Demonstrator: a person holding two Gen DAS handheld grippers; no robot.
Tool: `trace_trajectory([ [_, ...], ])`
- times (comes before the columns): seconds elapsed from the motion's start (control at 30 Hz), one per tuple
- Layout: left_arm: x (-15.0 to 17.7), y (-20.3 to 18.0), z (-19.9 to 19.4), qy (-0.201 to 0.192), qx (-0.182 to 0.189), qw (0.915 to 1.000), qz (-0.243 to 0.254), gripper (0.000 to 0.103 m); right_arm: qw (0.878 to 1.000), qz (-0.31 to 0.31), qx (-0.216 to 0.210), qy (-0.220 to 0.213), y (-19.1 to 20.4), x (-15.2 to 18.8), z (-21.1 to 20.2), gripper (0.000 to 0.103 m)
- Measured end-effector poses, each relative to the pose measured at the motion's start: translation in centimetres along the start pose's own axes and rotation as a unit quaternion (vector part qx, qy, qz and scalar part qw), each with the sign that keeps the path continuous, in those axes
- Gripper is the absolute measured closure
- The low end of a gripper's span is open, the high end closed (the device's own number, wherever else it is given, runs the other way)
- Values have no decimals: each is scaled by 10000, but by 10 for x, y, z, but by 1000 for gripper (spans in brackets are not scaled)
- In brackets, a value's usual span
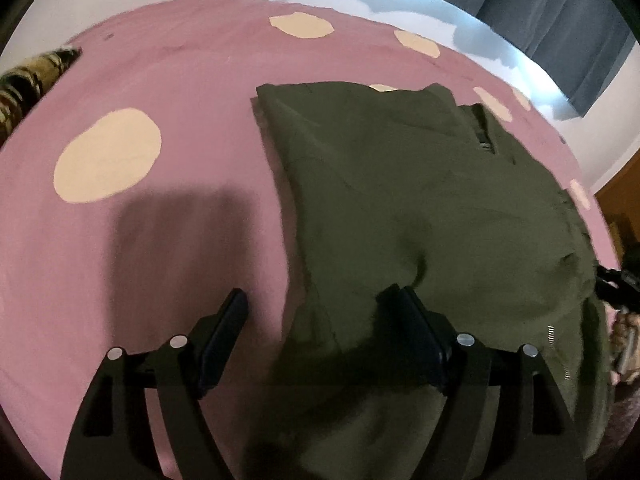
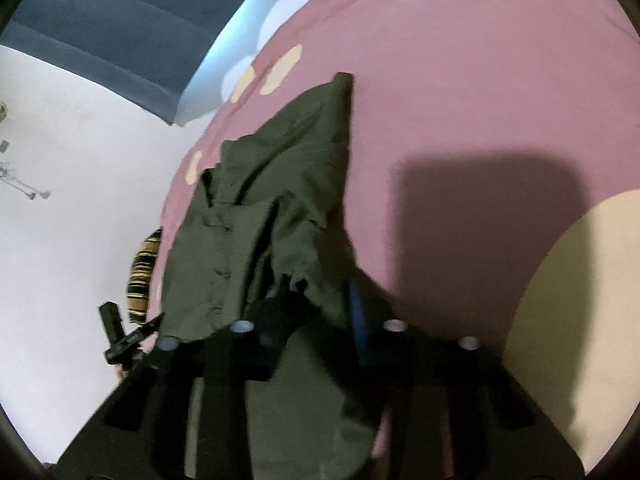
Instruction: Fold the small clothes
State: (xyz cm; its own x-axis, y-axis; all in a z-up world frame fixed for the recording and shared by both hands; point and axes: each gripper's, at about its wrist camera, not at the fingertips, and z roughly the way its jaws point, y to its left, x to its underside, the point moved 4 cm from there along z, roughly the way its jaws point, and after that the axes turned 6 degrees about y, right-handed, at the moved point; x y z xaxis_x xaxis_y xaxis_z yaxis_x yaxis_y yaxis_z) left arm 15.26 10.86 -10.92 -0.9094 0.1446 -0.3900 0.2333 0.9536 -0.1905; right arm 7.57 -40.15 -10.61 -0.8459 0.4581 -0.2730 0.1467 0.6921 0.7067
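An olive green garment (image 1: 420, 200) lies partly folded on a pink bedsheet (image 1: 180, 80) with cream dots. In the left wrist view my left gripper (image 1: 318, 304) stands open over the garment's near left edge. Its right finger (image 1: 416, 320) is against the cloth and its left finger (image 1: 232, 320) is over bare sheet. In the right wrist view my right gripper (image 2: 314, 296) has its jaws close together, with a bunched fold of the garment (image 2: 288, 208) pinched between them. The cloth drapes down over the gripper's body.
A yellow-and-black striped cloth (image 1: 28, 80) (image 2: 142, 276) lies at the bed's edge. A dark blue curtain (image 1: 560, 20) hangs beyond the bed. Pale floor (image 2: 60, 240) shows past the bed's left side, where a black piece of gear (image 2: 120, 336) pokes in.
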Motion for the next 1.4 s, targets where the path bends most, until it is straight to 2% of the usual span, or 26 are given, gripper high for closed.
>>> trace_trajectory([
  [0.07,0,-5,6,-10,-332,9993,147,33,10000,61,-31,-17,-4,0,1,88],
  [0.17,-1,-10,8,-75,-599,9979,229,33,10000,42,-44,-41,-7,2,1,91],
  [0.47,0,-5,2,-282,-546,9979,225,31,9997,87,-202,-78,-8,2,0,90],
  [0.53,3,-3,-2,-276,-390,9987,189,26,9996,136,-235,-88,-7,2,-2,88],
  [0.63,14,0,-11,-262,-117,9996,62,24,9996,130,-234,-72,-4,8,-7,78],
  [0.87,74,15,-45,-316,412,9986,-119,21,9996,14,-253,92,1,45,-31,55],
  [1.07,135,14,-76,-328,755,9966,10,18,9983,-146,-360,428,10,95,-49,48],
  [1.23,174,4,-94,-147,1038,9944,146,18,9952,-329,-571,728,17,136,-61,47],
  [1.4,202,-8,-106,104,1633,9865,47,18,9910,-518,-743,986,26,171,-70,45],
])
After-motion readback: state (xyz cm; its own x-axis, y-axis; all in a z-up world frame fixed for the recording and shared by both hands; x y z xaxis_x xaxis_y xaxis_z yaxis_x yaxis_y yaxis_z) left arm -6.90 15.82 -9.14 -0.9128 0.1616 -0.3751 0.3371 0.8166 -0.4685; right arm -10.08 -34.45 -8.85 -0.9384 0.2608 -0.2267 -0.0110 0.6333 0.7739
